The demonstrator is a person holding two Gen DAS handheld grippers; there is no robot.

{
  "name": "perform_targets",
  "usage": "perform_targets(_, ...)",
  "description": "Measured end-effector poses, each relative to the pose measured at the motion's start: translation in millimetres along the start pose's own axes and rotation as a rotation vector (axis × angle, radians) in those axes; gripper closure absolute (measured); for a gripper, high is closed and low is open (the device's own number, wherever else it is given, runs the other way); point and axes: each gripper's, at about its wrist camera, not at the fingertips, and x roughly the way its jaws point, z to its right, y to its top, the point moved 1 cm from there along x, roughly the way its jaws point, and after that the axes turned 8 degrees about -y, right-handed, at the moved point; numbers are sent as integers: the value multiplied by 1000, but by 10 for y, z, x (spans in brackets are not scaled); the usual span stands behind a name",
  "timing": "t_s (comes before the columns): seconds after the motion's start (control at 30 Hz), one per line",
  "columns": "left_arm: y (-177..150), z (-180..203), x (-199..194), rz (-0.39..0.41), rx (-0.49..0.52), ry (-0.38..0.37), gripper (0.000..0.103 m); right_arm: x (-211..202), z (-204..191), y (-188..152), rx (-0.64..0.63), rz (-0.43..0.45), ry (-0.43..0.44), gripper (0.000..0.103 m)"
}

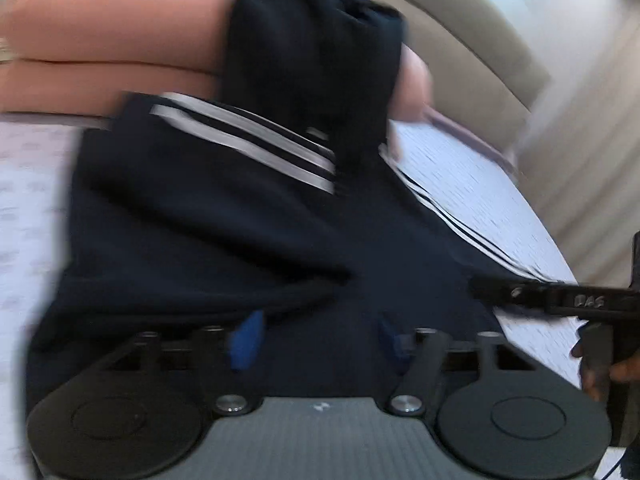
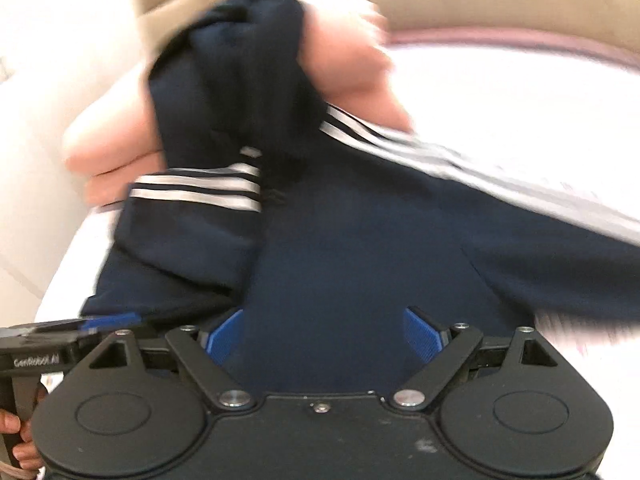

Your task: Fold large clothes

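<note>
Left wrist view shows a dark navy fabric garment with white stripes (image 1: 248,216) spread over a bed covered by a pale lilac patterned sheet (image 1: 472,184). The far end of the garment drapes up over a peach-pink rounded pillow (image 1: 100,32) at the head of the bed, where a beige padded headboard (image 1: 472,12) curves behind. The left gripper (image 1: 320,340) stands wide, its blue pads (image 1: 246,340) apart above the near edge of the garment; the blur makes it unclear whether they touch the cloth, but nothing is pinched between them. At the right edge of this view the black right gripper (image 1: 560,300) reaches in sideways over the garment's striped border, with a hand (image 1: 600,368) on its handle.

From the right wrist view, the right gripper (image 2: 324,336) also stands wide, its blue ribbed fingers (image 2: 418,336) on either side of navy cloth without pressing on it. The left gripper (image 2: 80,328) shows at the left edge, just beside the garment's folded corner.
</note>
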Motion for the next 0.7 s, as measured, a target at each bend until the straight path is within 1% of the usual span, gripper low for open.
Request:
perform_targets(0.03, 29, -93, -125, 35, -10, 38, 24, 34, -205, 88, -62, 26, 29, 0)
perform_targets(0.1, 158, -384, -319, 94, -37, 94, 24, 166, -680, 232, -201, 70, 86, 0)
perform_targets(0.17, 359, -645, -405, 115, -82, 146, 25, 366, -1190, 319, -331, 94, 128, 0)
perform_targets(0.2, 463, -805, -394, 114, -106, 150, 26, 506, -1419, 350, -380, 93, 138, 0)
perform_targets(0.23, 582, -968, -365, 106, -125, 146, 28, 671, -1626, 361, -419, 79, 141, 3)
perform_targets(0.27, 715, -1072, -303, 91, -132, 136, 32, 822, -1781, 361, -443, 66, 134, 8)
perform_targets(0.3, 813, -1175, -235, 73, -130, 137, 35, 981, -1904, 353, -463, 52, 109, 10)
perform_targets(0.33, 846, -1303, -186, 55, -128, 133, 37, 1140, -1993, 354, -478, 40, 77, 13)
perform_targets(0.37, 906, -1391, -103, 32, -130, 112, 39, 1298, -2075, 341, -492, 21, 55, 14)
perform_targets(0.43, 930, -1525, 23, 6, -140, 96, 42, 1539, -2160, 299, -503, -26, 35, 19)
perform_targets(0.47, 950, -1545, 124, 2, -142, 87, 42, 1582, -2150, 289, -485, -18, 40, 20)
perform_targets(0.5, 979, -1580, 207, 0, -139, 83, 42, 1578, -2094, 293, -446, 7, 63, 29)
perform_targets(0.53, 930, -1586, 246, 4, -137, 91, 42, 1548, -2040, 319, -399, 29, 67, 93)
perform_targets(0.57, 889, -1613, 234, 23, -139, 89, 55, 1471, -1972, 362, -340, 58, 84, 99)
perform_targets(0.6, 860, -1660, 220, 46, -145, 74, 68, 1364, -1860, 442, -271, 101, 126, 99)
perform_targets(0.63, 865, -1681, 244, 69, -151, 60, 96, 1170, -1751, 499, -203, 162, 148, 99)
perform_targets(0.67, 874, -1666, 256, 103, -142, 48, 95, 959, -1609, 546, -125, 228, 161, 99)
perform_targets(0.7, 873, -1649, 228, 154, -128, 53, 95, 710, -1395, 586, -12, 291, 188, 99)
